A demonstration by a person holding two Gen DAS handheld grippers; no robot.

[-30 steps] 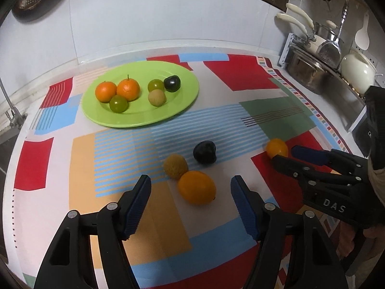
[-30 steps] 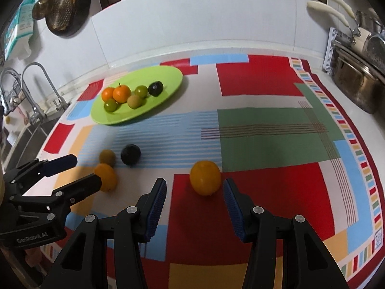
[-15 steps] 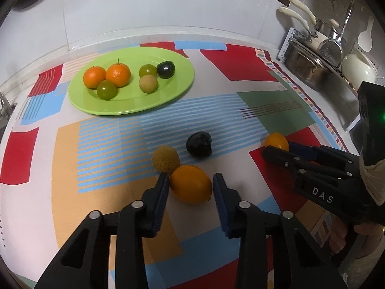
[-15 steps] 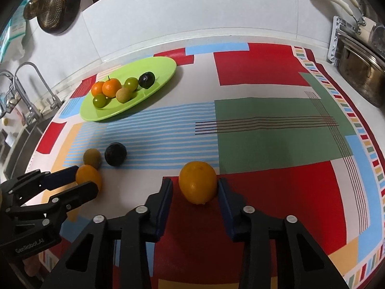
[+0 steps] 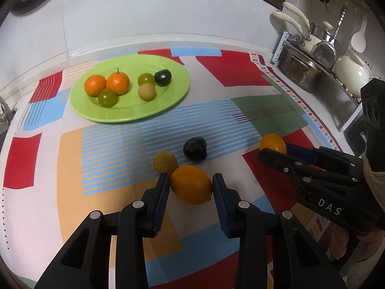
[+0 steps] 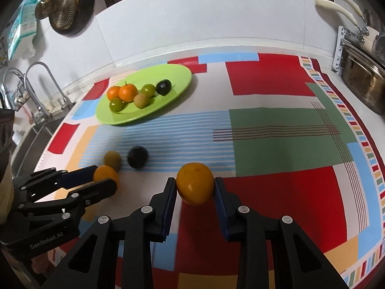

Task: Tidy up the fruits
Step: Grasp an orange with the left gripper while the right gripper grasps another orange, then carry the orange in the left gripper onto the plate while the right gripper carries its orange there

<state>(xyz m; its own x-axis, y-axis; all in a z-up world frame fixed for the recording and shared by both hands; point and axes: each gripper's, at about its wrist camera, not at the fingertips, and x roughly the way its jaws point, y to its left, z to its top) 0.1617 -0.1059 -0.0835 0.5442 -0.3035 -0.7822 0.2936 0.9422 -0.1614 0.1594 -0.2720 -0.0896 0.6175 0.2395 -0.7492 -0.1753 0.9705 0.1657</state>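
My left gripper (image 5: 191,180) is shut on an orange (image 5: 191,184) low over the patterned cloth. My right gripper (image 6: 195,185) is shut on a second orange (image 6: 195,183), which also shows in the left wrist view (image 5: 273,142). A yellow-brown fruit (image 5: 165,161) touches the left orange, and a dark plum (image 5: 195,148) lies just beyond. A green plate (image 5: 168,96) at the back left holds two tangerines (image 5: 107,84), two green fruits, a tan fruit and a dark plum.
Pots and a drying rack (image 5: 312,67) stand at the right edge of the counter. A sink with taps (image 6: 36,96) lies at the left. A white tiled wall runs behind the cloth (image 6: 276,130).
Both grippers moved forward and closed from wide open onto their oranges. The right orange now looks lifted slightly.
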